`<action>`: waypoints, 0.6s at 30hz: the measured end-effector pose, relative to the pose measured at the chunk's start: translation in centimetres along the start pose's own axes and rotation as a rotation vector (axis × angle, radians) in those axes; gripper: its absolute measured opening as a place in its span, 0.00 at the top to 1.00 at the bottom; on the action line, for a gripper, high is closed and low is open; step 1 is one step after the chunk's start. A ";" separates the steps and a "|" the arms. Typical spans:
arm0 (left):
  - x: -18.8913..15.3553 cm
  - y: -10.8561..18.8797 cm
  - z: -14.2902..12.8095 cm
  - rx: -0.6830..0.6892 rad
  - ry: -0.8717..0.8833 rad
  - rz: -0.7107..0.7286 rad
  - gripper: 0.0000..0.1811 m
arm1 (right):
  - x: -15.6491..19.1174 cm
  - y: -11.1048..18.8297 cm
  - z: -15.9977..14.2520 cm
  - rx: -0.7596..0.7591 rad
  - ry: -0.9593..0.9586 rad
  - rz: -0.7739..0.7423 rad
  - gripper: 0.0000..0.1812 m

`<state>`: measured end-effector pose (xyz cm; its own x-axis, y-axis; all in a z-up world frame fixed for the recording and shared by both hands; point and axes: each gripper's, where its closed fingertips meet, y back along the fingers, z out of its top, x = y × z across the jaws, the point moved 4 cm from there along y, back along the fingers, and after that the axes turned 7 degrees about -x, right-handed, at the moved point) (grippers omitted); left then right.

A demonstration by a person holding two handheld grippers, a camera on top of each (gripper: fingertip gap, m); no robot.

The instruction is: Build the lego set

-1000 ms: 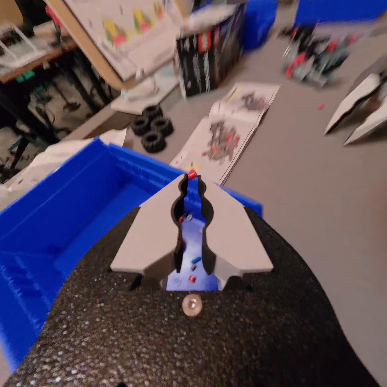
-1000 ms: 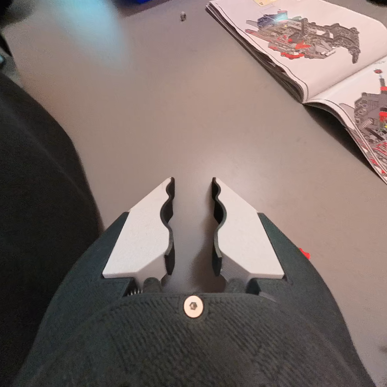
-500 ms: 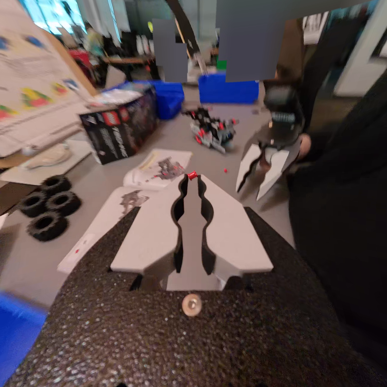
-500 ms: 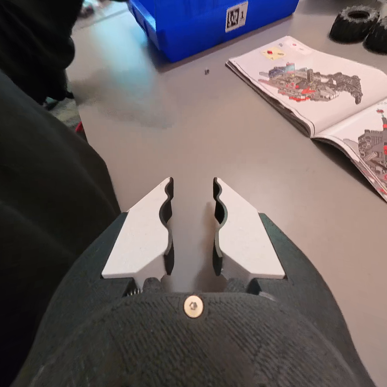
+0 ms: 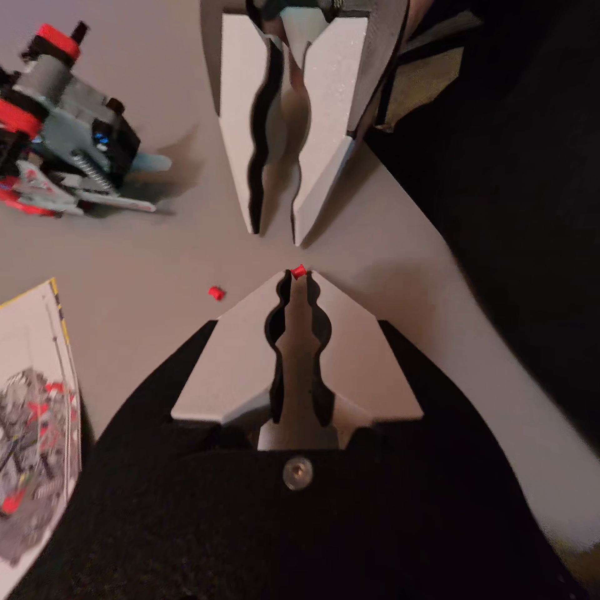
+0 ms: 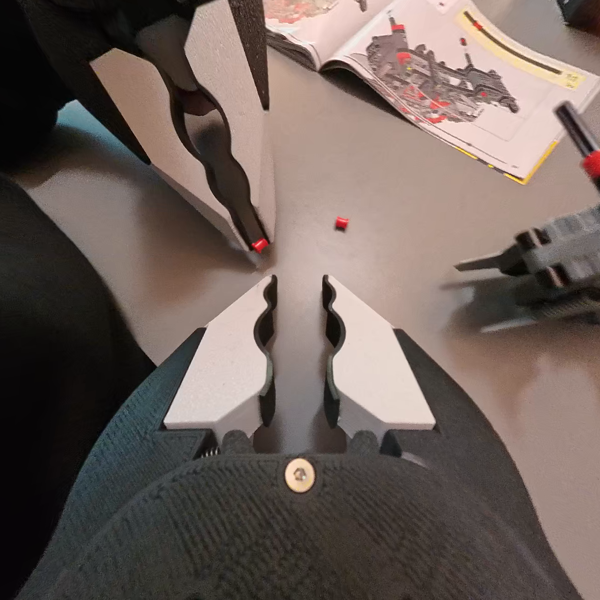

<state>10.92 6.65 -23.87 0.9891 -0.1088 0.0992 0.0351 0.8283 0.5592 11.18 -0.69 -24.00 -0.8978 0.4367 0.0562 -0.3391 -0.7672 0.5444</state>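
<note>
Grey table underneath. Left gripper nearly closed, tips pinching a red bush. Right gripper parted, empty, tip to tip with it. Second red bush loose just beside. Farther: manual, open; grey-red model, blurred.

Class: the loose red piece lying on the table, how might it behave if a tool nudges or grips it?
The loose red piece looks spool-shaped and lies on its side, so it would probably roll. It is tiny, so likely light. The left tool pinches a similar one only at the tips: easily dropped.
</note>
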 end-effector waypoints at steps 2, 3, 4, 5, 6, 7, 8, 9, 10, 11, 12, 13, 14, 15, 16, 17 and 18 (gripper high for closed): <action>0.3 -1.3 0.0 0.026 -0.020 -0.048 0.96 | -0.9 0.5 -0.4 -0.009 0.015 -0.001 0.86; 0.4 -1.8 -0.1 0.039 -0.025 -0.059 0.96 | -1.2 0.6 -0.6 -0.013 0.024 0.011 0.87; 0.5 -2.1 0.0 0.033 -0.021 -0.075 0.96 | -1.4 0.7 -0.8 -0.015 0.040 0.030 0.87; 0.4 -2.3 0.1 0.032 -0.018 -0.093 0.96 | -1.4 0.8 -0.9 -0.014 0.070 0.053 0.88; 0.5 -2.3 0.1 0.038 -0.018 -0.093 0.96 | -1.5 0.9 -0.9 -0.012 0.112 0.068 0.89; 0.6 -2.3 0.1 0.041 -0.020 -0.088 0.95 | -1.6 1.0 -0.8 -0.013 0.160 0.082 0.88; 0.6 -2.3 0.1 0.042 -0.017 -0.081 0.94 | -1.5 1.0 -0.8 -0.014 0.210 0.105 0.88; 0.6 -2.2 0.0 0.044 -0.008 -0.071 0.93 | -1.5 0.9 -0.8 -0.011 0.258 0.124 0.88; 0.6 -2.0 0.0 0.048 0.005 -0.063 0.91 | -1.4 0.8 -0.7 -0.011 0.307 0.145 0.88; 0.6 -1.9 -0.1 0.054 0.018 -0.054 0.90 | -1.2 0.8 -0.7 -0.013 0.354 0.171 0.89; 0.6 -1.6 -0.3 0.060 0.029 -0.038 0.90 | -1.0 0.8 -0.7 -0.010 0.399 0.197 0.89; 0.6 -1.3 -0.3 0.062 0.037 -0.022 0.90 | -0.8 0.8 -0.7 -0.011 0.455 0.215 0.89; 0.6 -0.9 -0.3 0.052 0.050 -0.007 0.90 | -0.6 0.8 -0.7 -0.021 0.525 0.225 0.89; 0.6 -0.5 -0.2 0.035 0.071 0.012 0.90 | -0.5 0.8 -0.5 -0.037 0.597 0.227 0.89; 0.8 -0.2 -0.2 0.018 0.100 0.039 0.90 | -0.3 0.8 -0.3 -0.056 0.663 0.232 0.87; 1.1 0.2 -0.2 0.005 0.135 0.075 0.90 | -0.2 0.8 -0.1 -0.071 0.719 0.243 0.86; 1.6 0.5 -0.4 0.002 0.175 0.120 0.91 | -0.1 0.7 0.0 -0.071 0.760 0.260 0.86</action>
<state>12.63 7.13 -23.76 0.9959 0.0876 0.0206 -0.0843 0.8284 0.5538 11.02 -1.32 -23.64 -0.8873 -0.1797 -0.4248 -0.0869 -0.8394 0.5366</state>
